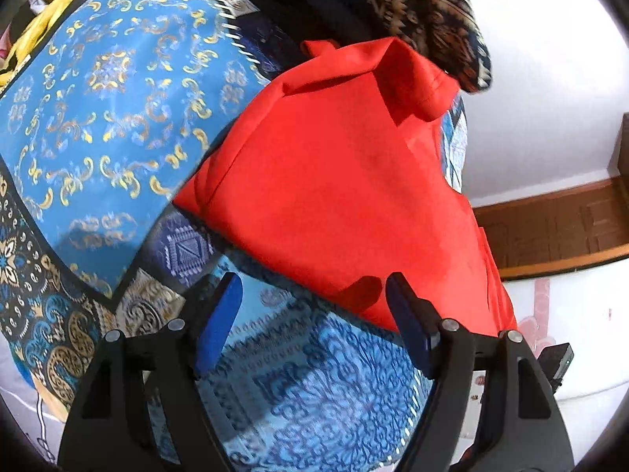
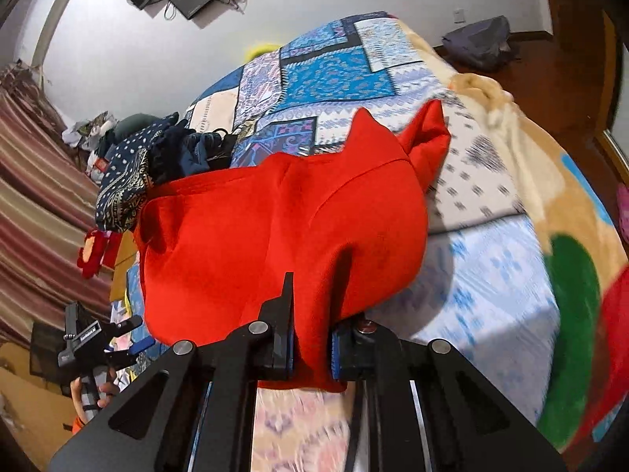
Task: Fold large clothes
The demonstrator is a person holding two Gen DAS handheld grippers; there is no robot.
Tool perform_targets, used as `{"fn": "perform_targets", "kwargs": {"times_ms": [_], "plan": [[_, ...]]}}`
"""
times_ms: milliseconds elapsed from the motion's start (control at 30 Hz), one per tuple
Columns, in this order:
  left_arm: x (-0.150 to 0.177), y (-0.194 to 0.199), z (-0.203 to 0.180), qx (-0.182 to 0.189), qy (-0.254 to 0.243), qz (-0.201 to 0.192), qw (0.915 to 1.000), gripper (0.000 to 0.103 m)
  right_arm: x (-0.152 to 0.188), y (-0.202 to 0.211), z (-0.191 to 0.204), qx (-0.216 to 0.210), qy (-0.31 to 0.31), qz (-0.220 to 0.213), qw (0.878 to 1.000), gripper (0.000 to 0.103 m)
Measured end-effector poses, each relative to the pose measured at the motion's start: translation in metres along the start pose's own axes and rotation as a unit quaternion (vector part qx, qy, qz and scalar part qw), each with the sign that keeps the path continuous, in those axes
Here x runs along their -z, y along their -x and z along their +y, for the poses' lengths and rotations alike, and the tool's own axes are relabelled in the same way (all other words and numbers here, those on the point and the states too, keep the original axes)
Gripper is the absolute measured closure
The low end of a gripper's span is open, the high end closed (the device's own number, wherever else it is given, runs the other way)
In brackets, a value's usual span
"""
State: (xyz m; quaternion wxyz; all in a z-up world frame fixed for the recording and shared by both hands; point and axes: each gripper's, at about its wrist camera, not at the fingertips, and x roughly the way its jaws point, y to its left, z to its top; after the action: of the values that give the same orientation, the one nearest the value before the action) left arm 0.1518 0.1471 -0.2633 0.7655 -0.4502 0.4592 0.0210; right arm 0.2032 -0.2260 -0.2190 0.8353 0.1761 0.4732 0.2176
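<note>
A large red garment [image 1: 346,181] lies bunched on a bed with a blue patchwork cover [image 1: 110,110]. My left gripper [image 1: 312,306] is open and empty, its fingers just short of the garment's near edge. In the right wrist view the red garment [image 2: 255,236] hangs lifted off the bed, and my right gripper [image 2: 310,338] is shut on a fold of its near edge. The left gripper [image 2: 118,338] shows at the far left of that view, held in a hand.
A dark patterned pile of clothes [image 1: 432,11] sits beyond the garment, also in the right wrist view [image 2: 133,173]. A beige blanket [image 2: 550,181] covers the bed's right side. Wooden floor [image 1: 558,224] and a grey bag [image 2: 479,43] lie beyond the bed.
</note>
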Motion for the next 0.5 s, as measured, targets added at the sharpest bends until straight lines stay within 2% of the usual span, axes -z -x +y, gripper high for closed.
{"fn": "perform_targets", "kwargs": {"times_ms": [100, 200, 233, 267, 333, 433, 500], "plan": [[0.01, -0.009, -0.011, 0.014, 0.006, 0.014, 0.9998, 0.029, 0.007, 0.011, -0.008, 0.011, -0.01, -0.009, 1.0, 0.092], [0.02, -0.017, -0.018, 0.027, 0.008, 0.031, 0.9991, 0.029, 0.01, 0.012, -0.014, 0.025, -0.011, -0.001, 1.0, 0.091], [0.023, -0.021, -0.022, 0.023, 0.002, 0.032, 0.9992, 0.029, 0.01, 0.012, -0.015, 0.033, -0.012, 0.005, 0.999, 0.087], [0.023, -0.023, -0.022, 0.017, -0.004, 0.03, 0.9994, 0.029, 0.01, 0.015, -0.016, 0.044, -0.01, 0.004, 0.999, 0.08], [0.023, -0.03, -0.025, -0.003, -0.014, 0.024, 0.9996, 0.029, 0.011, 0.023, -0.015, 0.082, -0.003, -0.007, 0.997, 0.075], [0.024, -0.034, -0.033, -0.011, -0.013, 0.022, 0.9996, 0.029, 0.005, 0.039, -0.011, 0.138, 0.018, -0.037, 0.99, 0.071], [0.012, -0.028, -0.035, -0.025, -0.03, 0.003, 0.9992, 0.03, 0.0, 0.048, -0.01, 0.152, 0.028, -0.051, 0.987, 0.067]]}}
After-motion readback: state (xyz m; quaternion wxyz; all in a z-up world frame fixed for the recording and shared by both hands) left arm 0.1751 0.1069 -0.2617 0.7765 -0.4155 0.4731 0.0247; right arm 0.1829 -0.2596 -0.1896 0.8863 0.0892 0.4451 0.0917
